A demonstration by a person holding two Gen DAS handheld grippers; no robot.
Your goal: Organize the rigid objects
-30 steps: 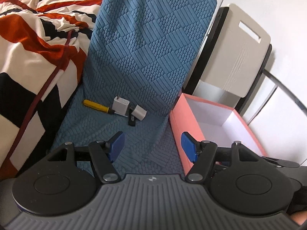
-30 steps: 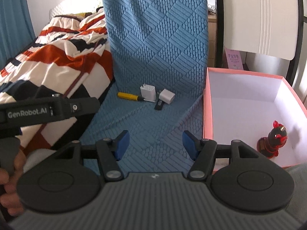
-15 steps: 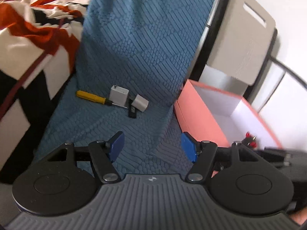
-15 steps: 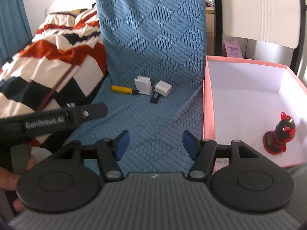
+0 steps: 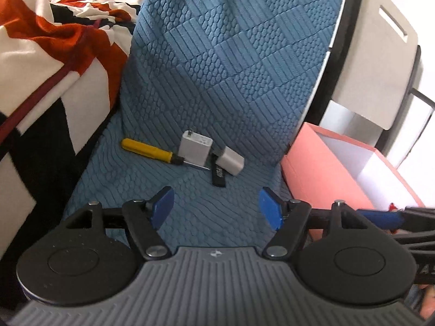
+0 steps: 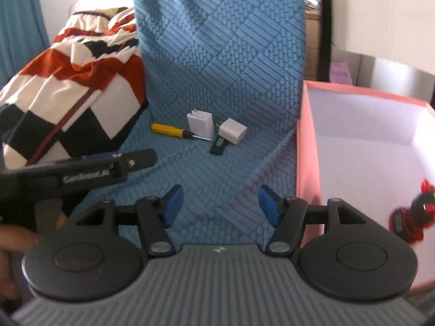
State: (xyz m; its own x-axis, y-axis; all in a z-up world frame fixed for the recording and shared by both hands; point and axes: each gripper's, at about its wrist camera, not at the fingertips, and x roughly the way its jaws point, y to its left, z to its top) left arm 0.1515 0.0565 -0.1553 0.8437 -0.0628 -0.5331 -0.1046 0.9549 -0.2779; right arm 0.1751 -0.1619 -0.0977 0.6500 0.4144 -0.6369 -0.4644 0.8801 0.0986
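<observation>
Both claws gape wide and hold nothing. Ahead of the left claw (image 5: 216, 207), on the blue mat (image 5: 231, 62), lie a screwdriver (image 5: 148, 150), a charger (image 5: 195, 150), a cube plug (image 5: 230, 160) and a black stick (image 5: 218, 174), clustered and touching. The pink box (image 5: 320, 174) stands to its right. From the right claw (image 6: 220, 203), the same cluster sits ahead and the box (image 6: 307, 163) just to the right, a red-black figurine (image 6: 413, 221) blurred inside. A striped blanket (image 6: 68, 76) lies to the left.

Blurred figurine (image 6: 413, 217), box (image 6: 307, 163) edge-cropped.
</observation>
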